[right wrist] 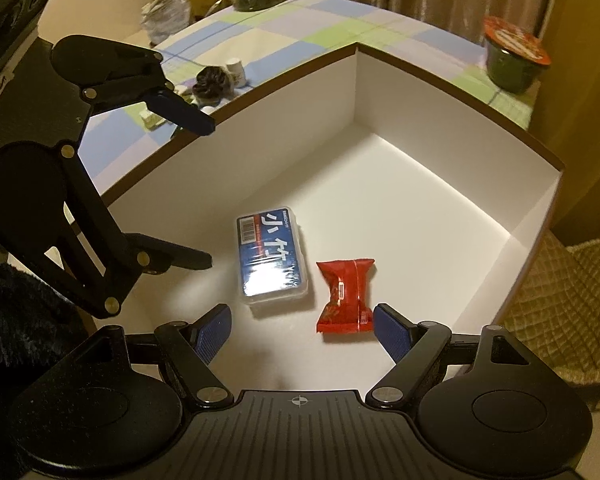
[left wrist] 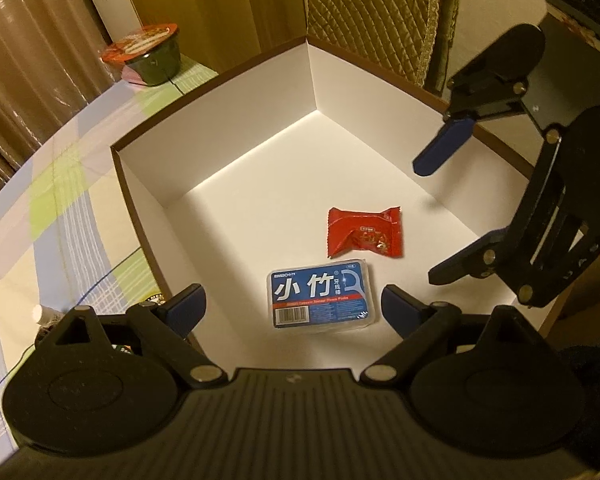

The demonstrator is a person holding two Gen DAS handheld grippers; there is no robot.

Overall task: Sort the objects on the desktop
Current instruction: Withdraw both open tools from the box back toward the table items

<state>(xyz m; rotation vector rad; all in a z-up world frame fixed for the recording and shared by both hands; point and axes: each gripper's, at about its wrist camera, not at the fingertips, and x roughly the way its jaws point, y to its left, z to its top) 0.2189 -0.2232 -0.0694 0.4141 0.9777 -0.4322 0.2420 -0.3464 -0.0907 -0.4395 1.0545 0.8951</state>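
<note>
- Hovering over a white box (left wrist: 236, 92) with a brown rim, the left gripper (left wrist: 294, 310) has its blue-padded fingers spread wide and nothing between them.
- The right gripper (right wrist: 302, 330) hangs over the same box from the opposite side, its fingers likewise apart and empty.
- On the box floor lies a blue floss pick case (left wrist: 323, 301), flat, label up, just ahead of the left gripper.
- A red snack packet (left wrist: 365, 232) lies right beside the case; from the right wrist view it sits just ahead of that gripper's right-hand fingertip (right wrist: 392, 332).
- The box stands on a checked tablecloth (left wrist: 52, 200) in pale blue, green and cream.
- An instant noodle bowl (left wrist: 150, 54) with a red lid stands on the cloth beyond the box.
- More small things, among them a small white bottle (right wrist: 236, 72), lie on the cloth outside the box wall, too small to name.
</note>
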